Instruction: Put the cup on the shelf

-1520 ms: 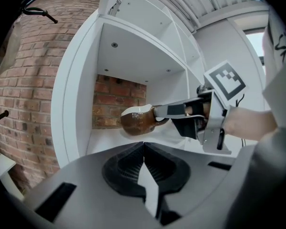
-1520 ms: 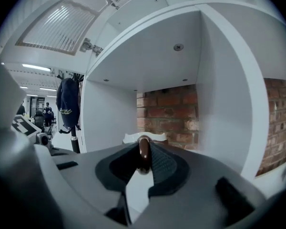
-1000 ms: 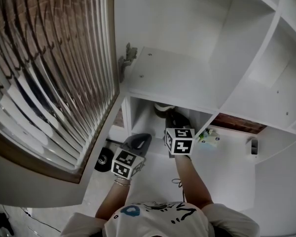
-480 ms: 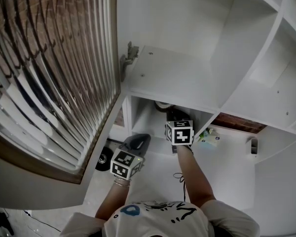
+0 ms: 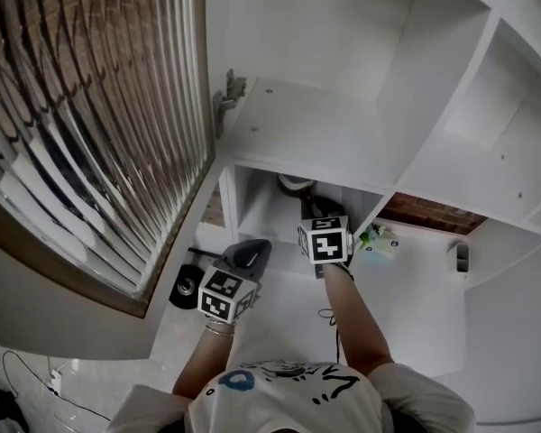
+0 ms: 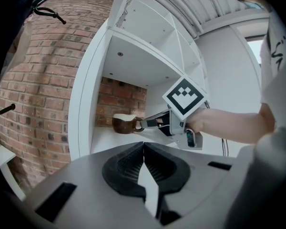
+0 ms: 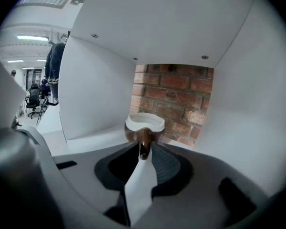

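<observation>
In the lower compartment of the white shelf (image 7: 88, 140), toward its far end, the brown cup (image 7: 144, 125) with a pale inside stands upright and looks to rest on the compartment floor; the brick wall (image 7: 178, 97) is close behind it; its handle points to the near side. The right gripper (image 7: 144, 150) reaches into the compartment, and its fingers pinch that handle at their very tips. In the left gripper view the cup (image 6: 124, 123) shows from the side, with the right gripper (image 6: 144, 123) touching it from the right. The left gripper (image 6: 144, 146) hangs outside the shelf, nearer and to the left; its fingers are pressed together with nothing between them. In the head view the cup (image 5: 295, 183) peeps out under the shelf board above it; a ribbed glass door (image 5: 90, 133) stands open at the left.
</observation>
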Available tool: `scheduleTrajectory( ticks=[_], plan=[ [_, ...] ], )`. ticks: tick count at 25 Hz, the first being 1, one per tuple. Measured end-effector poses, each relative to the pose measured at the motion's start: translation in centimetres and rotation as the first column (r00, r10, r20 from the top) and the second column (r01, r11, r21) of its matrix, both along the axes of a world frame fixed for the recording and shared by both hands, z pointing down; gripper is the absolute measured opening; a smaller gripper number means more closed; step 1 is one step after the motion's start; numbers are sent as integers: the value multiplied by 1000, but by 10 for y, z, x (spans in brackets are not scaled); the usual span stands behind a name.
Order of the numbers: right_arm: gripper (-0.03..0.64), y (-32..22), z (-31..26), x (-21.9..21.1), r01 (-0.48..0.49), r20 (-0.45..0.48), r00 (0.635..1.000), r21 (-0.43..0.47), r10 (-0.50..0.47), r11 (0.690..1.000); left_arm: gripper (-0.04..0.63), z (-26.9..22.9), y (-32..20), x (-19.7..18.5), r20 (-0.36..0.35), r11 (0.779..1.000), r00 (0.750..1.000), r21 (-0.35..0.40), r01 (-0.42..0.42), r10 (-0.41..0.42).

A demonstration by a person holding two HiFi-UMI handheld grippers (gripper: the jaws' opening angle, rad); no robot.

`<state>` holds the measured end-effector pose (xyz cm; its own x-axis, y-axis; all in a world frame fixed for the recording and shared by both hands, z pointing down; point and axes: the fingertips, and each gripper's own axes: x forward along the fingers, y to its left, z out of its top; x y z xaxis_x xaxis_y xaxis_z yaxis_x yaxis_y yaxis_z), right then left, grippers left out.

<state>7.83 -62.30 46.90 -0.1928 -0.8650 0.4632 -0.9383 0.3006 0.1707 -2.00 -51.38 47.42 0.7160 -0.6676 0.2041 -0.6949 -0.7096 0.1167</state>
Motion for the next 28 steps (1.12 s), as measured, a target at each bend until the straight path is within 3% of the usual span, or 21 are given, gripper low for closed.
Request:
scheduleTrajectory(
  ticks=[12, 18, 24, 28],
  plan=[
    [71, 83, 5, -8, 58, 66, 996, 31, -60, 998, 15, 2, 39, 2, 18, 999, 999, -3, -33, 33],
    [69, 130, 14, -19, 146, 96, 984, 21, -148, 989, 15, 5, 67, -5, 37, 998, 998, 6, -59, 59],
    [48, 176, 9, -39, 257, 182, 948, 39, -260, 966, 15, 2, 101, -5, 43, 989, 989, 39, -142, 140],
    [37, 208, 1, -57, 371, 222, 899, 75, -378, 926, 15, 0, 121, -8, 58, 980, 981, 68, -188, 184]
  ],
)
